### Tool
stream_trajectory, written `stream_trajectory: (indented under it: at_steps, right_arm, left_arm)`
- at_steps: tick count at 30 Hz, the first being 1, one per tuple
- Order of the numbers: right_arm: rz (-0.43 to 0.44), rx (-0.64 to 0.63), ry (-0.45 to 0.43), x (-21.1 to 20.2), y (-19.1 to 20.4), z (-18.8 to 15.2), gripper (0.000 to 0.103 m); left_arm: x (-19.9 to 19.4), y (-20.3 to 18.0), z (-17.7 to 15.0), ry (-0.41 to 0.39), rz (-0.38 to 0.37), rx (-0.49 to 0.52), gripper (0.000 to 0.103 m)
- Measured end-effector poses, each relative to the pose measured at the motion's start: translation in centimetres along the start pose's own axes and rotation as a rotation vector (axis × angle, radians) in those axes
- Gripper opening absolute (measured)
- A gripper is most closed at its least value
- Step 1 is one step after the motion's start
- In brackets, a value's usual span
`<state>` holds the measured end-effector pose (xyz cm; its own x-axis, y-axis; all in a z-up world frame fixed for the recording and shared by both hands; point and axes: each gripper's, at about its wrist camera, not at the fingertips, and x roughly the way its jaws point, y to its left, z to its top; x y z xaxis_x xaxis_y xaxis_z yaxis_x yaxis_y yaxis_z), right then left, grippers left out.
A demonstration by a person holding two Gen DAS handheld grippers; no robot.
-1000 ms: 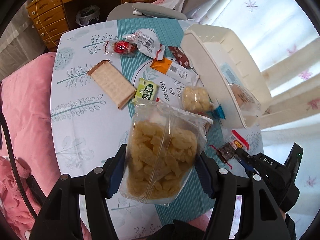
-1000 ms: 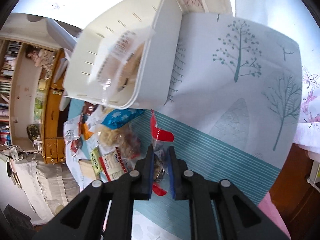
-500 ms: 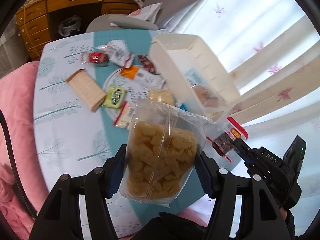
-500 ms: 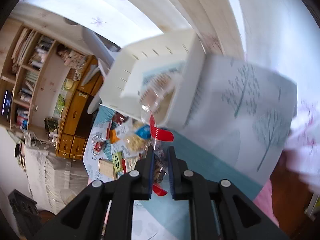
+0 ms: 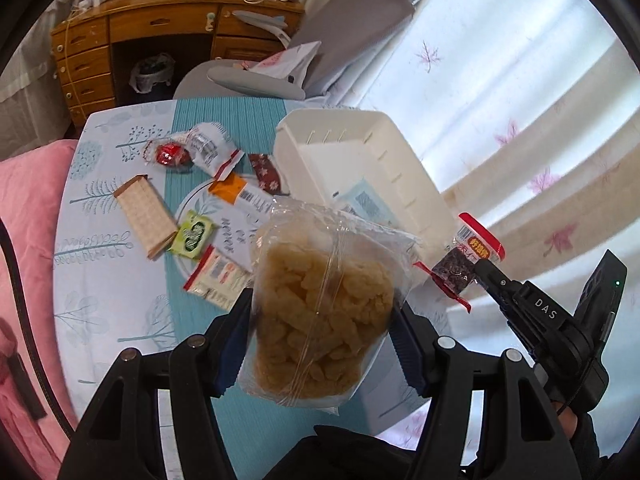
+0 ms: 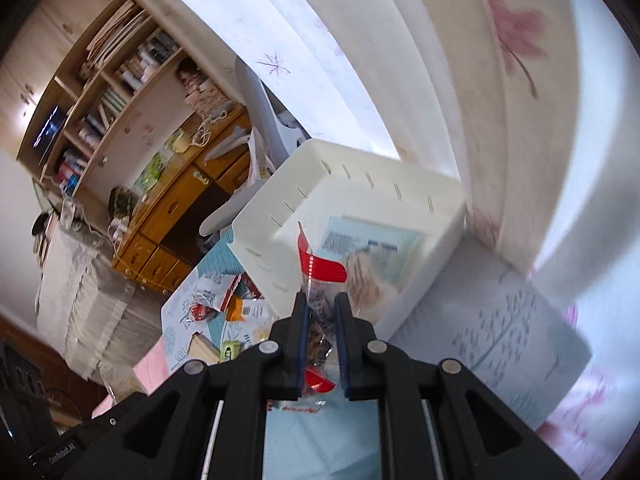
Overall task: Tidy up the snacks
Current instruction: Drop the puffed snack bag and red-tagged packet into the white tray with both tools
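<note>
My left gripper point(image 5: 322, 308) is shut on a clear bag of pale puffed snacks point(image 5: 320, 312), held above the table's near edge. My right gripper point(image 6: 320, 304) is shut on a small red-trimmed packet of dark snacks point(image 6: 318, 316); the packet also shows in the left wrist view point(image 5: 460, 268), just right of the white bin. The white plastic bin point(image 5: 400, 168) stands on the table's right side, with a light blue packet and a clear snack bag inside point(image 6: 372, 248). Loose snacks lie left of the bin: a cracker pack point(image 5: 146, 216), a green packet point(image 5: 194, 234), a red candy point(image 5: 168, 156).
The table point(image 5: 96, 280) has a tree-print cloth and a teal runner. A grey chair point(image 5: 280, 76) and a wooden desk point(image 5: 140, 36) stand behind it. Curtains point(image 5: 520, 120) hang on the right. A pink cushion point(image 5: 28, 184) is at the left.
Both grippers have risen and pulled back from the table with their snack bags. The right gripper's view has tilted up, and it now sits nearer the bin's open top.
</note>
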<state>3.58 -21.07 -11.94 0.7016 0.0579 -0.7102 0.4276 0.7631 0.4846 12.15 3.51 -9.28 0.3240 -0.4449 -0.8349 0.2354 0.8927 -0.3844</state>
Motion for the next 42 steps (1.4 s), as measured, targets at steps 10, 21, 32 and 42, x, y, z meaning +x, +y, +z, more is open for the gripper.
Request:
stream_trajectory:
  at_steps: [10,21,32,42]
  right_arm:
    - [0.011,-0.19,0.049,1.7,-2.4,5.8,0.012]
    - [0.059,-0.428,0.091,2.7,-3.9,8.5,0.017]
    - [0.014,-0.453,0.17,4.3,-4.7,8.4,0.045]
    - [0.017,-0.45,0.241,5.0,-4.0,6.8,0.046]
  left_arm:
    - [4.4,-5.1,2.0,-0.073,0.013,-0.077,0.063]
    - [9.1,-8.3,4.9,-0.102,0.04,-0.156,0.086]
    - [9.5,-7.9,3.7,-0.107,0.065,-0.231,0.095]
    - [7.5,-4.1,-0.7,-0.095,0.096,-0.359,0.095]
